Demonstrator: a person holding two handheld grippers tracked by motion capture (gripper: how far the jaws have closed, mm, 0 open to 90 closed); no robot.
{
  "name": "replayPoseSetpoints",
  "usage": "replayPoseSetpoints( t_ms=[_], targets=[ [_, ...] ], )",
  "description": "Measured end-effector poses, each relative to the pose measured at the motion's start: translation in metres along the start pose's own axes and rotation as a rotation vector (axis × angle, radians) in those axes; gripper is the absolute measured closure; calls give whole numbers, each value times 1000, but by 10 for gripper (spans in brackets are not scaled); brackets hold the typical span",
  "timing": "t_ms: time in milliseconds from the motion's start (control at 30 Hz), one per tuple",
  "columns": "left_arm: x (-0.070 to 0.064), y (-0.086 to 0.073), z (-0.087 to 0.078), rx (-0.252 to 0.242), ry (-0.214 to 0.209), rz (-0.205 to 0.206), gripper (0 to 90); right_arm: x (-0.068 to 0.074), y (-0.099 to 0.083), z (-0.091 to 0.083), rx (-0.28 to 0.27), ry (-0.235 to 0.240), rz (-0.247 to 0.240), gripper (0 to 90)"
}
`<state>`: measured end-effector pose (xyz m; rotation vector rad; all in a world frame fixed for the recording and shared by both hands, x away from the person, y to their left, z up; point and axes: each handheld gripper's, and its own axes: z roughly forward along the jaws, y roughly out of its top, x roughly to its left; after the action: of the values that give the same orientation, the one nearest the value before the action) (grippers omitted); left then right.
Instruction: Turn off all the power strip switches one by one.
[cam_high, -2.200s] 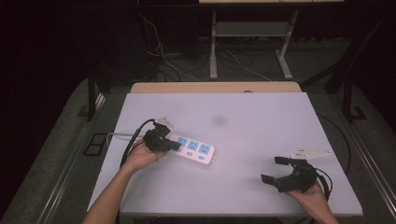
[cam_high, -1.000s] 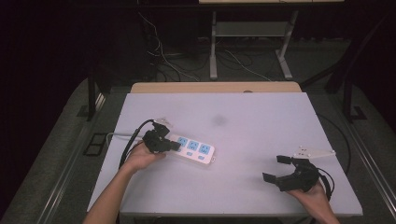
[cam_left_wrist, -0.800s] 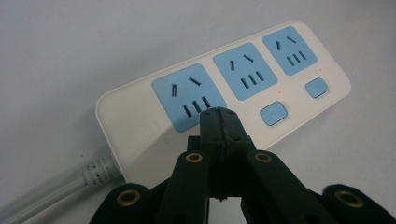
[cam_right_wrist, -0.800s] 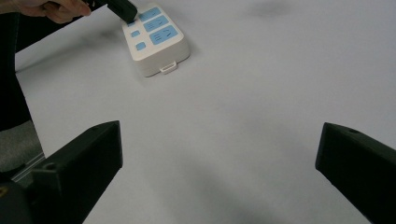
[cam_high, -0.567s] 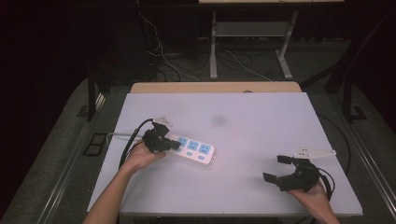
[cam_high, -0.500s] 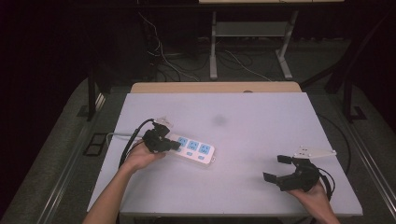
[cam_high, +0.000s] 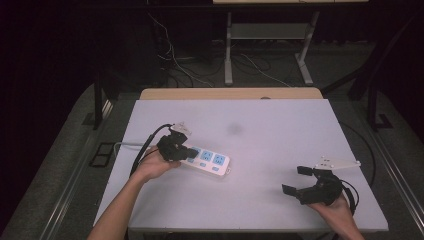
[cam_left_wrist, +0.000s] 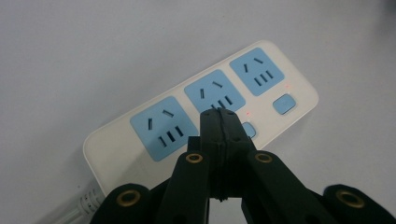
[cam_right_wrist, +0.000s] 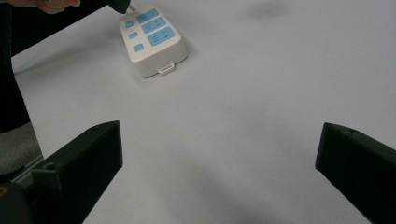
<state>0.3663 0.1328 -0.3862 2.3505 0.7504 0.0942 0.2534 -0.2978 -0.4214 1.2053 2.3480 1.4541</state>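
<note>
Table (cam_high: 280, 125): one, white top, wooden strip along the far edge. A faint grey smudge (cam_high: 234, 129) marks it past the middle.

Power strip (cam_high: 207, 160): one, white, lying flat left of the table's centre, long side slanting toward the near right. Three blue sockets (cam_left_wrist: 214, 94) counted in the left gripper view. Small blue switches (cam_left_wrist: 284, 103) beside them: two plain there, the third partly covered by the jaws; all three show in the right gripper view. Red indicator dots glow beside two of the switches. A white cord (cam_high: 125, 145) leaves the strip's left end toward the table's left edge; its far end cannot be made out.

Grippers: two, black.

Left gripper (cam_left_wrist: 220, 116): jaws pressed together with nothing between them, tips over the strip's near edge between the first and second sockets, at a switch. Whether the tips touch the strip cannot be told. In the high view the gripper covers the strip's left end.

Right gripper (cam_high: 296, 181): jaws spread wide, nothing between them, over bare table at the near right, well apart from the strip. Its own view shows the strip's free end far off at upper left, with a small tab on the end face.

Forearms: two, cut off at the bottom edge of the high view.
</note>
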Motion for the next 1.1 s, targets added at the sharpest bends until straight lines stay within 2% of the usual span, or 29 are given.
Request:
replayPoseSetpoints(
  t_ms=[133, 500, 1100],
  targets=[
    [-2, 2, 0, 2, -5, -2, 891, 0, 0, 0, 0, 0, 0, 5],
    [-9, 5, 8, 23, -24, 34, 890, 0, 0, 1, 5, 1, 3, 5],
    [-16, 10, 20, 47, -34, 63, 890, 0, 0, 1, 10, 4, 0, 5]
  ],
)
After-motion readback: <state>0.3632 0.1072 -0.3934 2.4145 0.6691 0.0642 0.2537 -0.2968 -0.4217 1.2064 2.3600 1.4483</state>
